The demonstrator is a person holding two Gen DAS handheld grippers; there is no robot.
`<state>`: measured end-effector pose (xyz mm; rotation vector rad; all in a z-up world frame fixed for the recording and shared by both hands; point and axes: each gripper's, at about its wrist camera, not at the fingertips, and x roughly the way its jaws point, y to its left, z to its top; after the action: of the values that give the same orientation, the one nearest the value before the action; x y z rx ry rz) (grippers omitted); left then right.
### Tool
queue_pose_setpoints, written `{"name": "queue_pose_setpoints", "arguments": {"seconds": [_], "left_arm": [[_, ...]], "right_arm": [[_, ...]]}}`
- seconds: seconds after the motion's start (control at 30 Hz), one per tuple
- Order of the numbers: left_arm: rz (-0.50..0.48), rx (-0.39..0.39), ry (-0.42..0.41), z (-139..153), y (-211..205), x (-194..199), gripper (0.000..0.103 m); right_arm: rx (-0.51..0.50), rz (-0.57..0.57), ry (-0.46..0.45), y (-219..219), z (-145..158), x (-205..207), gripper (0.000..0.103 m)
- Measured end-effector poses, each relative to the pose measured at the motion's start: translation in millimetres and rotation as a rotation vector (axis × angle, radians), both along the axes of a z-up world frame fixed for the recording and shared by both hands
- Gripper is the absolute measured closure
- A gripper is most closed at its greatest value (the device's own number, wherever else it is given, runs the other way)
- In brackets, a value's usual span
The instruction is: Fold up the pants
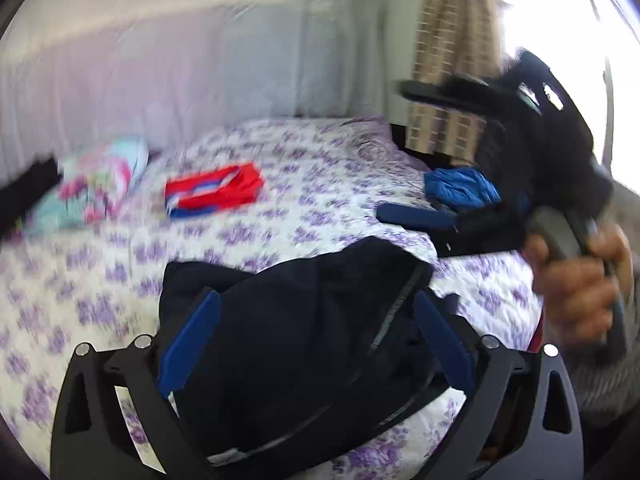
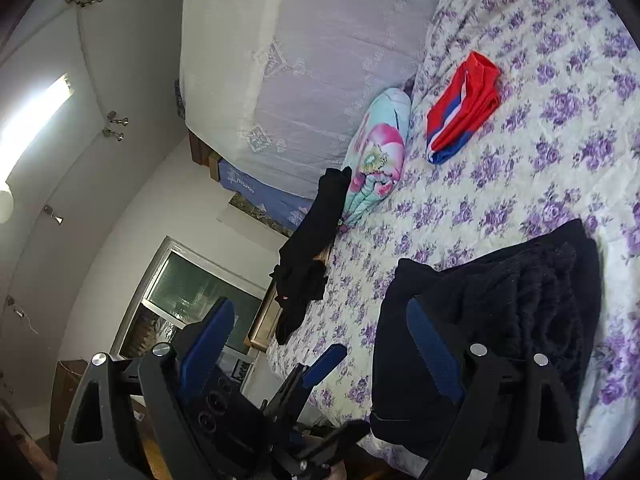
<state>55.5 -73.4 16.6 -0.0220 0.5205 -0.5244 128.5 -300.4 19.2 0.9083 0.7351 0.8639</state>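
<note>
pants [image 1: 304,320]: dark, folded, lying on the bed [image 1: 320,184]
left tool [image 1: 316,320]: spread wide over the pants, pinching nothing
right tool [image 2: 320,340]: spread, empty
red garment [image 2: 464,108]: farther up the bed

Blurred bedspread [image 1: 280,184] (pants [image 1: 300,340] edge-cropped)

1. The folded pants [image 2: 520,292] are dark, matt cloth, one part ribbed and fuzzy.
2. The bedspread [image 2: 540,152] is quilted cotton-like cloth printed with purple flowers (slightly puckered).
3. The gripper frames look like matt black plastic with shiny metal rivets [image 2: 477,349]; the finger pads [image 2: 432,356] are blue, serrated.
4. The red garment [image 2: 464,108] has a smooth sheen.
</note>
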Motion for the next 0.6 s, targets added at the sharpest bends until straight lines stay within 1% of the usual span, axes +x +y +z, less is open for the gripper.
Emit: {"name": "queue_pose_setpoints", "arguments": {"seconds": [0.03,0.07,0.1,0.13,0.17,0.2,0.23,0.27,0.3,0.33,0.37,0.4,0.43,0.47,0.5,0.53,0.57,0.6], "left_arm": [[0.001,-0.036,0.063,-5.1,7.4,12.3,0.008],[0.01,-0.037,0.106,-10.8,10.9,21.6,0.008],[0.046,-0.01,0.157,-23.0,14.5,31.9,0.008],[0.058,0.01,0.187,-31.4,17.2,35.5,0.008],[0.038,0.04,0.233,-49.5,19.5,41.6,0.008],[0.03,0.074,0.256,-64.0,19.9,40.0,0.008],[0.03,0.094,0.244,-69.6,20.0,37.7,0.008],[0.036,0.13,0.198,-73.4,17.0,29.3,0.008],[0.043,0.151,0.166,-72.8,13.4,23.9,0.008],[0.047,0.151,0.154,-69.3,12.4,19.4,0.008],[0.011,0.104,0.162,-62.8,13.5,13.6,0.008],[-0.035,0.053,0.174,-55.5,13.7,10.5,0.008],[-0.059,0.025,0.173,-48.5,13.1,9.0,0.008],[-0.078,0.008,0.15,-40.9,9.3,6.5,0.008],[-0.103,0.011,0.118,-31.3,0.2,3.7,0.008],[-0.126,0.014,0.105,-27.4,-7.0,2.2,0.008],[-0.173,0.017,0.09,-22.5,-21.2,4.8,0.008],[-0.205,0.016,0.089,-22.0,-33.0,3.4,0.008]], "right_arm": [[-0.017,-0.01,0.025,3.0,-5.7,1.1,0.015],[-0.061,-0.042,0.068,2.9,-15.6,1.6,0.015],[-0.116,-0.082,0.097,-2.0,-25.5,-2.3,0.015],[-0.139,-0.101,0.103,-8.5,-35.9,-6.7,0.017],[-0.14,-0.104,0.107,-16.5,-48.0,-12.2,0.028],[-0.115,-0.112,0.141,-28.6,-69.2,-22.0,0.059],[-0.086,-0.129,0.179,-38.9,-85.2,-28.8,0.08],[-0.068,-0.142,0.224,-46.3,-98.6,-32.7,0.103],[-0.019,-0.124,0.274,-52.5,-113.3,-37.2,0.103],[0.002,-0.113,0.279,-54.9,-116.9,-39.9,0.103],[-0.007,-0.1,0.27,-55.3,-111.5,-43.6,0.103],[-0.029,-0.093,0.252,-54.2,-102.9,-45.3,0.094],[-0.064,-0.088,0.22,-53.1,-88.6,-46.6,0.085],[-0.067,-0.079,0.174,-53.3,-73.7,-46.9,0.052],[-0.063,-0.08,0.134,-55.3,-60.1,-45.3,0.023],[-0.067,-0.092,0.105,-58.2,-48.2,-42.8,0.019],[-0.079,-0.106,0.08,-61.9,-36.8,-37.5,0.018],[-0.079,-0.108,0.072,-65.8,-30.7,-30.7,0.018]]}}
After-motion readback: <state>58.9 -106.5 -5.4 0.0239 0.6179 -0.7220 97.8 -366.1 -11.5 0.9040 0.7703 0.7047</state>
